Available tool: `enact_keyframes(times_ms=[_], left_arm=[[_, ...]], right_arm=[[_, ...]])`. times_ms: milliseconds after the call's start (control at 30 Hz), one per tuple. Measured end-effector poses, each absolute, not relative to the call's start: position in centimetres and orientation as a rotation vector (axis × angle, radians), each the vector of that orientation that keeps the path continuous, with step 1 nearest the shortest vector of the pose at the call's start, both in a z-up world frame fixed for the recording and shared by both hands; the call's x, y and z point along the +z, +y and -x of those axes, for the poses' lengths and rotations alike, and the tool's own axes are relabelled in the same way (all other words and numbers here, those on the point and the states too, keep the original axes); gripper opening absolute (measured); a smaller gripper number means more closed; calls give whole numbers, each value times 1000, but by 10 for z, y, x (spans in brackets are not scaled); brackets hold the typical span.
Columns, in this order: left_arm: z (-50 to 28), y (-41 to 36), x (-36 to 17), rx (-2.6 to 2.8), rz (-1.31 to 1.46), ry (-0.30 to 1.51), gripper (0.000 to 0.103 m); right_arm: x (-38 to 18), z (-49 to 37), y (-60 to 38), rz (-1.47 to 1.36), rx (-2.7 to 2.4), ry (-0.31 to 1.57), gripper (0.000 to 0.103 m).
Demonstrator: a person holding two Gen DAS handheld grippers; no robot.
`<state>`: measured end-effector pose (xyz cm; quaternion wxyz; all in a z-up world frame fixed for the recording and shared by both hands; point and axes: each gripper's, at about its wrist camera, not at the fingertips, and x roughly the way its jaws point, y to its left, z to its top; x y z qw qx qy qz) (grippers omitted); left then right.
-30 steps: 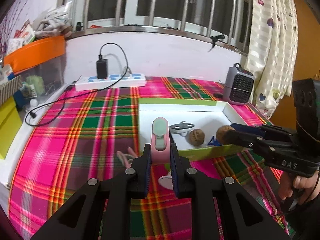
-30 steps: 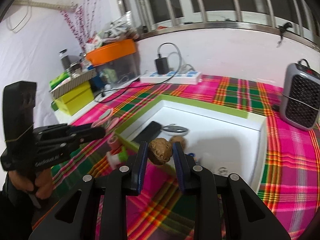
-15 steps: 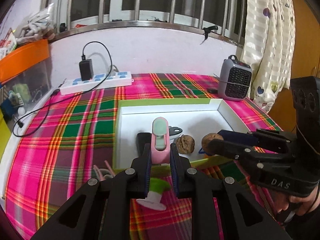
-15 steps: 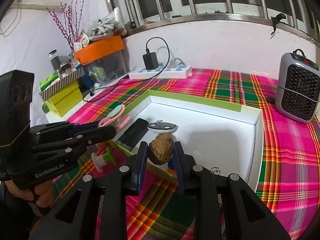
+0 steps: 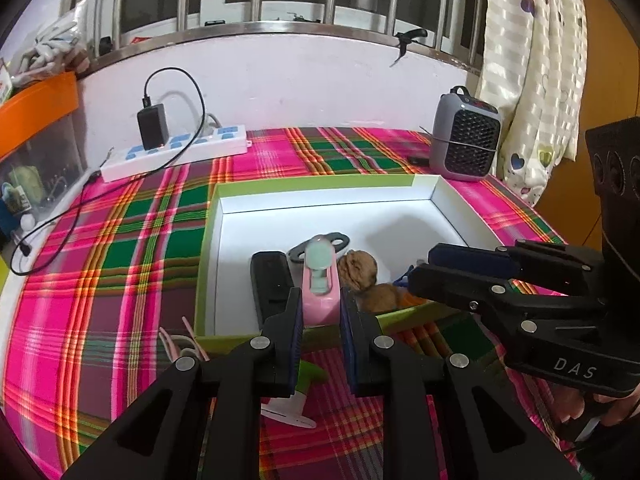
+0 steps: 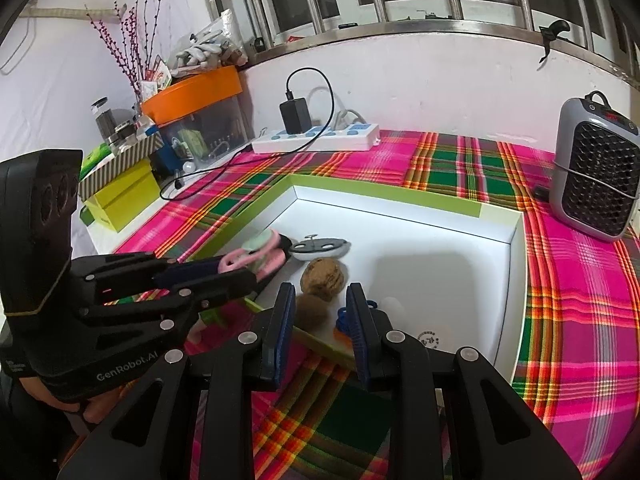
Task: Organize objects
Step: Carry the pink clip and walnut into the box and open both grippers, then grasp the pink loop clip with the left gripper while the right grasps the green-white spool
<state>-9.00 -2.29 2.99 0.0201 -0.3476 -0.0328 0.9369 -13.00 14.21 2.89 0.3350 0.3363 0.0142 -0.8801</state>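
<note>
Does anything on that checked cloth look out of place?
Yes: a green and white suction-cup piece lies tipped over outside the green-edged white box, beside loose pink loops, while other small things are already inside.

the tablecloth (image 5: pixel 120 248) is plaid in pink, green and orange. the box (image 6: pixel 384 196) has lime-green outer walls and a white inside; in it lie a brown walnut (image 6: pixel 323 274) and a black remote (image 5: pixel 270 280). the heater (image 6: pixel 596 176) is grey with a black grille.

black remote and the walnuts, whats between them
The pink clip, clamped in the left tongs, hangs between the black remote and the walnuts; the left wrist view shows it.
</note>
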Motion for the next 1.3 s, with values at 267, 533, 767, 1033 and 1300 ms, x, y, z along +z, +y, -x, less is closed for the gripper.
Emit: enact_keyframes(times_ms=[267,533,767,1033,1300], left_arm=[[90,-24,32,2880,1072,-127,16],[82,-33,41,2939,1022,-165,17],[80,-46,41,2965,1044,-214,17],[87,-27,33,2933,1102,-72,18],[82,-34,37,2946,1080,-132,18]], right_arm=[[32,127,148,-849,-2316,9,28],[35,122,151,-822,-2337,9,28],[36,121,154,-818,-2351,3,27],[37,119,153,-806,-2349,13,27],[37,119,155,-799,-2350,5,27]])
